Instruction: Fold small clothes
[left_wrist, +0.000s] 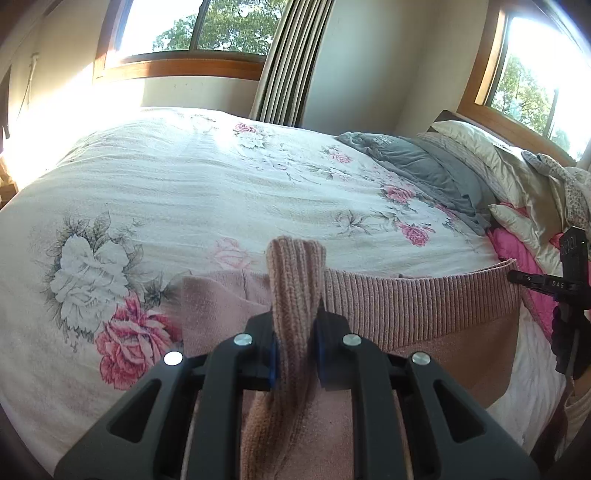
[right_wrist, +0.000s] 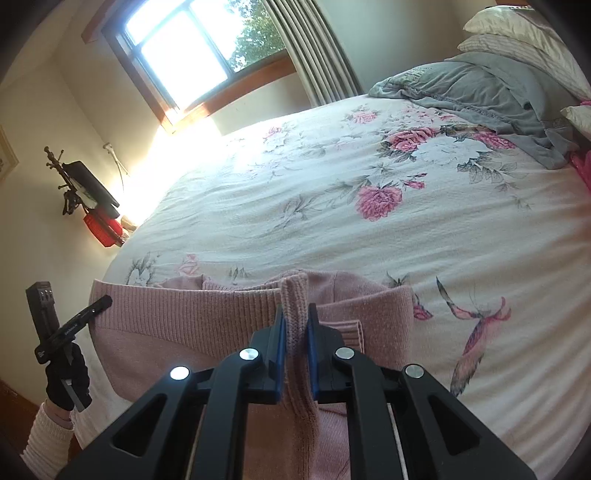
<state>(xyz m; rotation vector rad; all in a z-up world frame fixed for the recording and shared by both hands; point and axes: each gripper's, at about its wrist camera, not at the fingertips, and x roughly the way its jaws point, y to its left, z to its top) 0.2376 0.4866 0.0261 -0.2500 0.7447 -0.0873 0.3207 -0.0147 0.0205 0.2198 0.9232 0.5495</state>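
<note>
**Both claws on the ribbed hem, fold in progress**

While I hold the pink knitted sweater (left_wrist: 424, 314) by its ribbed hem, both of my claws are closed on fabric. My left gripper (left_wrist: 295, 332) pinches a bunched ridge of the ribbing between its blue pads, and the cloth stands up past the fingertips. My right gripper (right_wrist: 295, 332) clamps a narrower ridge of the same hem. In the right wrist view I can see my gloved left hand (right_wrist: 68, 376) out beyond the sweater's far side, so the garment spans between the two tools.

The sweater lies at the near edge of the white floral bedspread (left_wrist: 221, 177), its hem raised towards the middle of the bed. A grey crumpled garment (left_wrist: 424, 162) sits well apart, by the cream pillows (left_wrist: 480, 147) at the head end.

I judge this step to be carrying the hem over the body of the sweater. To do it well I should move both tools together at the same height, keep the hem taut but not stretched, and lay it down square before releasing. The left pinch looks thick, so I may be holding more than one layer; I cannot tell from here.
</note>
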